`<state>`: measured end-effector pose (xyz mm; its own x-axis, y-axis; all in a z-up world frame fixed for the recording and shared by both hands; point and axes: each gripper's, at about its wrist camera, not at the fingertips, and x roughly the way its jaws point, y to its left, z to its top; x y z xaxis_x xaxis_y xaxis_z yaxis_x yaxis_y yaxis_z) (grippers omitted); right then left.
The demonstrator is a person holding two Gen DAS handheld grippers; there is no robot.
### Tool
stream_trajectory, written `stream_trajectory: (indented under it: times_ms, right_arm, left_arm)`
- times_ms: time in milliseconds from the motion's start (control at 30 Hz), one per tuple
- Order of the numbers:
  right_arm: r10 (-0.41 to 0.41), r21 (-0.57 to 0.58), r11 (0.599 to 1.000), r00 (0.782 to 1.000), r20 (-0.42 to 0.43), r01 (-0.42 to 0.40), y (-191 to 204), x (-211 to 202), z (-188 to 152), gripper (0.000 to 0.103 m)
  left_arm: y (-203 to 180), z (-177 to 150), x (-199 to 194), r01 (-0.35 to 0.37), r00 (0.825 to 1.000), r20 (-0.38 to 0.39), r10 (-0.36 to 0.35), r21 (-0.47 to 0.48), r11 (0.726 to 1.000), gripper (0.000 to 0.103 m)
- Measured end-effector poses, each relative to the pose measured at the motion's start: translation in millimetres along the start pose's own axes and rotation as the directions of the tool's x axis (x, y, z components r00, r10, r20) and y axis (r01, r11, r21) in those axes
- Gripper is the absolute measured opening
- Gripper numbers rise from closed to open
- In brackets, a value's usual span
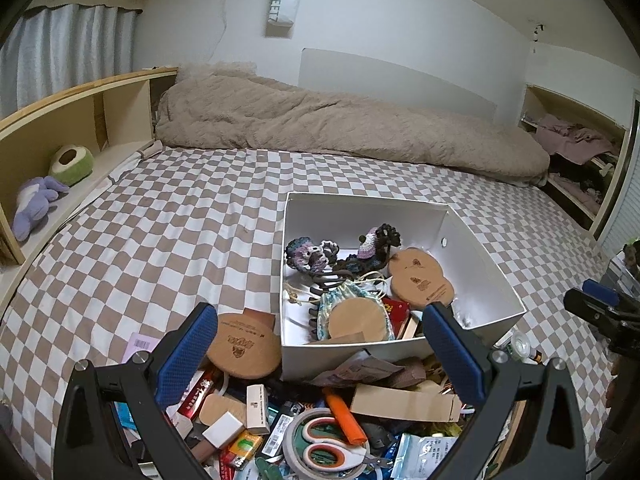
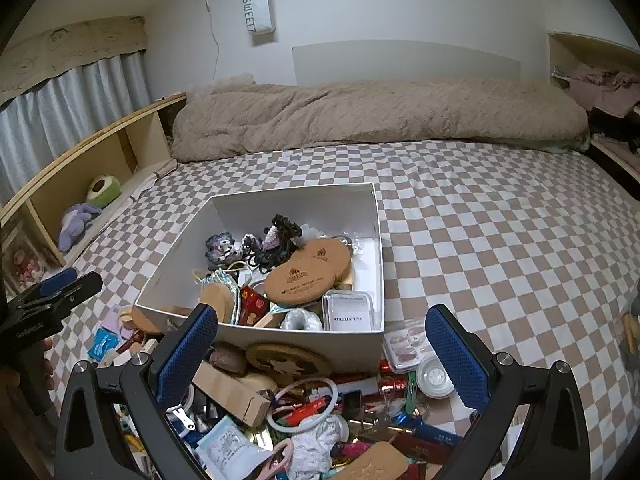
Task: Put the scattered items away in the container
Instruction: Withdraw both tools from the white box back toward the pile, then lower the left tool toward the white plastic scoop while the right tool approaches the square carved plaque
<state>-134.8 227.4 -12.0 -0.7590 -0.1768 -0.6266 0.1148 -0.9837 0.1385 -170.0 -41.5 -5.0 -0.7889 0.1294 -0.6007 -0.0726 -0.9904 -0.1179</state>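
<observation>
A white box (image 1: 486, 258) (image 2: 264, 332) stands on the checkered bed, holding cork coasters (image 2: 300, 282), crochet pieces (image 1: 308, 254) and small items. A heap of scattered items lies in front of it: scissors (image 1: 326, 446), an orange marker (image 1: 346, 416), a cork coaster (image 1: 242, 346), a cardboard box (image 2: 230, 394), a white ring (image 2: 304, 404). My left gripper (image 1: 320, 354) is open and empty above the heap, just before the box. My right gripper (image 2: 320, 356) is open and empty above the heap's right part. Each gripper shows at the edge of the other's view.
A rolled beige blanket (image 1: 340, 128) lies along the far wall. A wooden shelf (image 1: 72, 128) with plush toys (image 1: 38, 204) runs along the left. A closet with clothes (image 1: 576, 148) is at the right. The checkered sheet (image 2: 500, 240) stretches around the box.
</observation>
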Motion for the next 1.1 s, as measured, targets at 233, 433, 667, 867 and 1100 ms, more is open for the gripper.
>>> stream_trajectory:
  times_ms: [233,433,667,867,1100]
  right_arm:
    - [0.003,0.011,1.0,1.0,-0.004,-0.003,-5.2,-3.6,-13.1,0.103]
    - [0.009,0.04,0.999,1.0,-0.008,-0.008,-13.2,-1.4,-26.9,0.103]
    - [0.014,0.072,0.997,0.999,-0.04,-0.011,-22.2,6.5,-47.0,0.103]
    - [0.003,0.086,0.996,0.998,-0.066,0.003,-31.7,10.9,-66.3,0.103]
    - [-0.019,0.074,0.997,0.994,-0.103,0.026,-42.7,13.9,-88.8,0.103]
  left_arm:
    - [14.9,-17.2,13.2,-0.028,0.998,-0.05,0.027,-0.029,0.999,0.103]
    - [32.6,-35.8,16.4,-0.027,0.997,-0.079,0.021,-0.075,0.997,0.103]
    - [43.1,-54.7,7.6,-0.072,0.995,-0.078,0.066,-0.073,0.995,0.103]
    - [55.0,-69.4,3.9,-0.066,0.994,-0.098,0.055,-0.113,0.991,0.103]
    - [72.0,-77.5,2.4,-0.119,0.988,-0.113,0.103,-0.149,0.982,0.103]
